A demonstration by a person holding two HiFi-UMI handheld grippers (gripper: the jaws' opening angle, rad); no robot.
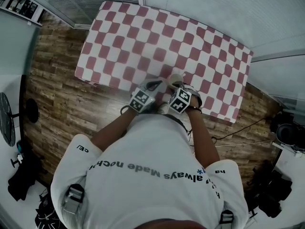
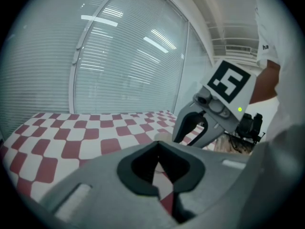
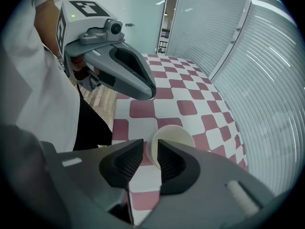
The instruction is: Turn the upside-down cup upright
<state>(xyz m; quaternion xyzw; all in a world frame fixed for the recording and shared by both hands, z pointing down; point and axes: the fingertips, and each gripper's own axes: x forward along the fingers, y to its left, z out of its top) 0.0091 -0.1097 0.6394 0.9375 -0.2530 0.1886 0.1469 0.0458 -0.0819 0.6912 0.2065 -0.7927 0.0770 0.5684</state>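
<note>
White shirt [image 1: 143, 166]: nearest the head camera; grey print is seen across the back; both bare forearms [image 1: 202, 137] are stretched from it toward the table [image 1: 82, 75].
Left gripper [image 1: 153, 85]: held low over the table's near edge, just beside the other gripper; its jaws are pressed together with nothing between them.
Right gripper [image 3: 149, 149]: tilted steeply down over the cup [image 3: 174, 136]; its jaws are parted a little; the cup's near wall is seen at the gap, close against the pad on the picture's right; a strip of checked cloth [image 3: 188, 108] is seen between that wall and the other pad, so no pinch is made.
Cup: pale; set on the cloth near the table's near edge; its mouth is turned up toward the right gripper's camera.
Table: covered to its edges by the red-and-white checked cloth.
Floor [image 1: 62, 94]: dark wood planks are seen around the table.
Blinds [image 2: 119, 66]: closed slats are seen beyond the table's far side.
</note>
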